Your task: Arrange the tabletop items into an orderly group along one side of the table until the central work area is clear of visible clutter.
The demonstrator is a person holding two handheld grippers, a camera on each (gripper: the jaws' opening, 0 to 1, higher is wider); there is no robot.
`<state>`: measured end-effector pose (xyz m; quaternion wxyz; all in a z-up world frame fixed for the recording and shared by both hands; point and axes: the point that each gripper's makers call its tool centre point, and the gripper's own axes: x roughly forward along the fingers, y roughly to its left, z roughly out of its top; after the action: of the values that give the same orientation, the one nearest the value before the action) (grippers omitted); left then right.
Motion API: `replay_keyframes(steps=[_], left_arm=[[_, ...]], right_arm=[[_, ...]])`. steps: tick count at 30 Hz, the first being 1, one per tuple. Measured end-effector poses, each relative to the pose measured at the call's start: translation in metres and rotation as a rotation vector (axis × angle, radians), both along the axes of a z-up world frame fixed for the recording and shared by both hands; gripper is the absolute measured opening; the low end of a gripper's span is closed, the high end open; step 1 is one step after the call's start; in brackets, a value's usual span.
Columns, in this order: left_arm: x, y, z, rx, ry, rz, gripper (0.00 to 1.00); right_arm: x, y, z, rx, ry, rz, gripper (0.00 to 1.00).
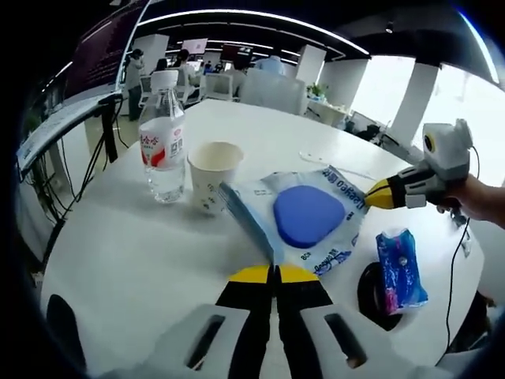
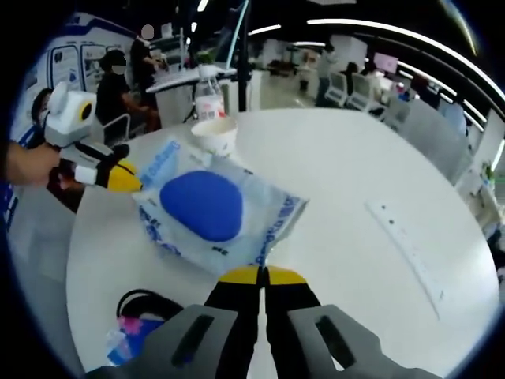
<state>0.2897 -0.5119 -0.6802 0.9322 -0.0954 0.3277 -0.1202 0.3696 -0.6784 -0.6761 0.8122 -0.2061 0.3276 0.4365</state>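
White and round, the table (image 1: 142,260) stands in an open-plan office, with desks and seated people beyond its far edge.

Going left to right in the left gripper view, a capped water bottle (image 1: 162,136) stands upright. A paper cup (image 1: 214,174) sits just beside it, and one corner of the clear packet holding a blue pad (image 1: 304,215) touches or nearly touches the cup. Right of the packet a small blue snack pouch (image 1: 401,267) lies partly over a black ring-shaped item (image 1: 371,294).

The left gripper (image 1: 274,273) has its yellow-tipped jaws together at the packet's near edge. Whether they pinch the film cannot be told. The right gripper (image 1: 372,194), jaws also together, meets the packet's opposite edge; a pinch there cannot be confirmed either.

The step in hand looks like shifting the packet toward the bottle and cup. To do it well, both tongs should have a sure nip on the film. The packet should be slid flat rather than lifted, since it is limp and will sag, and the slide should stop short of the light cup.

In the right gripper view, bare tabletop runs wide to the right, crossed by a pale flat strip (image 2: 410,245) that I cannot identify. The pouch and ring sit close to the table's rim, so sweeps there need care.
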Motion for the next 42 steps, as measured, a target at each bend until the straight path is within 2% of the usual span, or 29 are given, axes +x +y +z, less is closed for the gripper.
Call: replay_keyframes(steps=[15, 27, 42], left_arm=[[-0.003, -0.011, 0.03, 0.007, -0.043, -0.066, 0.0], [-0.011, -0.023, 0.047, 0.017, -0.064, -0.117, 0.0], [-0.007, -0.028, 0.057, 0.041, -0.067, -0.198, 0.0]], right_arm=[[-0.017, -0.018, 0.025, 0.004, -0.034, -0.041, 0.0], [-0.039, -0.032, 0.046, 0.004, -0.063, -0.077, 0.0], [-0.051, -0.041, 0.058, 0.013, -0.07, -0.129, 0.0]])
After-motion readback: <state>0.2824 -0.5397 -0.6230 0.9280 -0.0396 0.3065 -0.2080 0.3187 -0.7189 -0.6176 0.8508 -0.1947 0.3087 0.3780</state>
